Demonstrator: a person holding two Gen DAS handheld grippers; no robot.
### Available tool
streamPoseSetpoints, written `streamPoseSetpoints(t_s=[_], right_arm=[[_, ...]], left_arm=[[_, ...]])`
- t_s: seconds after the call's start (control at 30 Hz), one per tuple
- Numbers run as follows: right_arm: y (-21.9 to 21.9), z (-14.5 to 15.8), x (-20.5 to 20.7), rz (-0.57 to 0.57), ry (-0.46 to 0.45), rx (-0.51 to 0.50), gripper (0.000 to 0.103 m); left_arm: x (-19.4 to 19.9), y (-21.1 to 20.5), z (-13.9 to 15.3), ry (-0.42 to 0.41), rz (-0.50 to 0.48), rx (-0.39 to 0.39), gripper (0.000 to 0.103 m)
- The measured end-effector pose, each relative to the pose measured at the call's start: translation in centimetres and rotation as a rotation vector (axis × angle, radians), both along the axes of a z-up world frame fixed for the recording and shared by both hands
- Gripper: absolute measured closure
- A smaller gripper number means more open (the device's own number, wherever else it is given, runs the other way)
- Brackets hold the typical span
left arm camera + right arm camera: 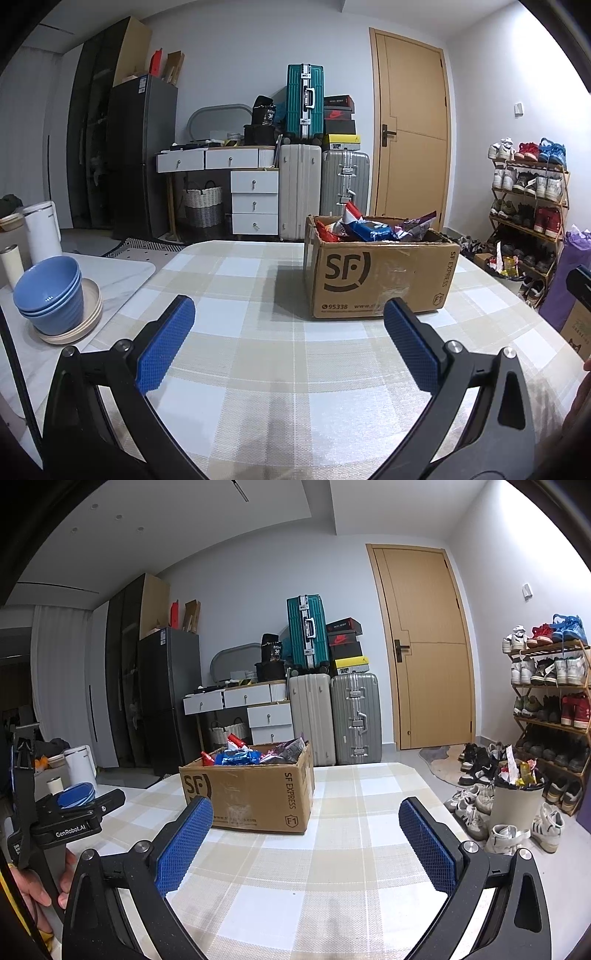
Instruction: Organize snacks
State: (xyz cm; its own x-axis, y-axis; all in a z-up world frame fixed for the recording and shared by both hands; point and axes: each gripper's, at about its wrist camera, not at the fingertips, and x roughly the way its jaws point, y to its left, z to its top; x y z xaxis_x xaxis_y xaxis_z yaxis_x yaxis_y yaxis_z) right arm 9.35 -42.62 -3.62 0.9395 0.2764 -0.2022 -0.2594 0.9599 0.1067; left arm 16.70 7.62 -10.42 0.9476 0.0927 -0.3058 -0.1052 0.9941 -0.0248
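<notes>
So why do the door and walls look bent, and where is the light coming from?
Left wrist view: fisheye lens bows the door, black corners frame the picture, and the cardboard box throws a soft shadow to its left on the tablecloth. Right wrist view: same bending, the upper right wall washes out bright, and the open right gripper stays sharp.

I am in a home — a shoe rack (550, 686), suitcases (325, 184), a fridge (142, 155) and a door (412, 125).
</notes>
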Motion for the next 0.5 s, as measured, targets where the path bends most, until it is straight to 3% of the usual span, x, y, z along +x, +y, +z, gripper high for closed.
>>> streamPoseSetpoints(t_s=[0.5], right_arm=[[-0.02, -0.04, -0.01, -0.003, 0.001, -0.001, 0.0]], left_arm=[[0.05, -0.4, 0.13, 0.016, 0.014, 0.009, 0.001]])
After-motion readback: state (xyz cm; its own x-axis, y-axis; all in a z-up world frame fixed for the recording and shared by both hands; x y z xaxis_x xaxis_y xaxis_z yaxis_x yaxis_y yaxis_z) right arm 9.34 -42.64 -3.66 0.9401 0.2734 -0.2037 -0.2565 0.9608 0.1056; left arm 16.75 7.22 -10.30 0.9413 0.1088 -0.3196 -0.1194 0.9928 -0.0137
